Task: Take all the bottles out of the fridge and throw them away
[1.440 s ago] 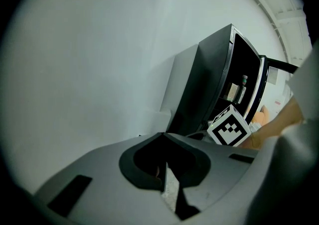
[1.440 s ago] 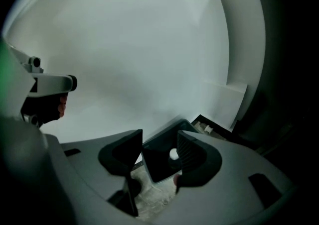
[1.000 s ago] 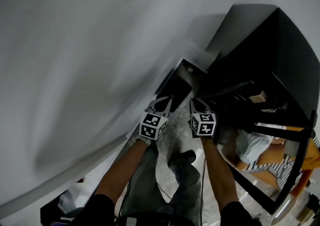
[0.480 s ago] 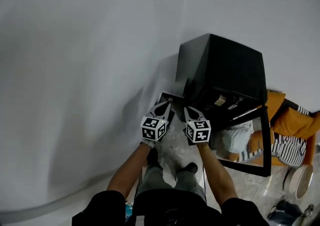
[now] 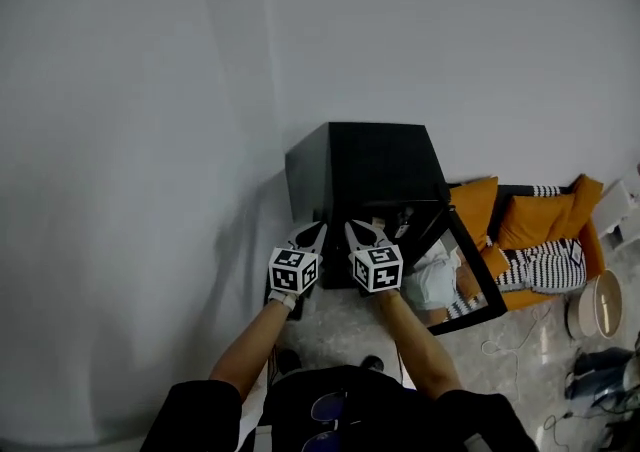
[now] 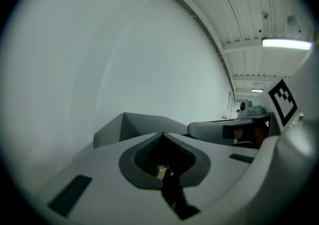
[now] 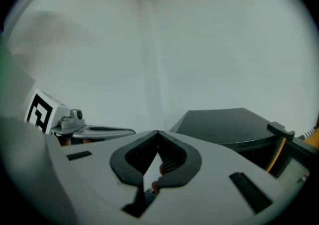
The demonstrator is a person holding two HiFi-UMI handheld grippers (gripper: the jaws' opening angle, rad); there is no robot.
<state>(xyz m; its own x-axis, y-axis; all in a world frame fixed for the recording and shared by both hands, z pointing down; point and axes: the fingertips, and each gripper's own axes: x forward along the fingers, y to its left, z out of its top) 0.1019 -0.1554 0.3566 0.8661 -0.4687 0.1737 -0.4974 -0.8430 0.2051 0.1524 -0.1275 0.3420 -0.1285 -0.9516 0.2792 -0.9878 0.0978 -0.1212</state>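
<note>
A black mini fridge (image 5: 370,165) stands against the white wall, and its glass door (image 5: 470,275) hangs open to the right. I cannot make out any bottle in its dark inside. My left gripper (image 5: 314,229) and right gripper (image 5: 356,228) hover side by side in front of the fridge, both pointing at it. In the left gripper view the jaws (image 6: 162,134) meet at their tips with nothing between them. The right gripper (image 7: 157,132) is likewise shut and holds nothing. The fridge top (image 7: 227,122) lies ahead and to the right of it.
An orange sofa (image 5: 520,225) with striped cushions stands to the right of the fridge. A pale round bin (image 5: 598,305) sits on the floor at the far right, with cables (image 5: 500,345) near it. A light bundle (image 5: 435,285) shows through the door glass. White walls (image 5: 150,140) close the left and back.
Both grippers have risen and the head view has swung up. The fridge now shows whole from above, smaller and lower in the picture. The grippers stay side by side.
</note>
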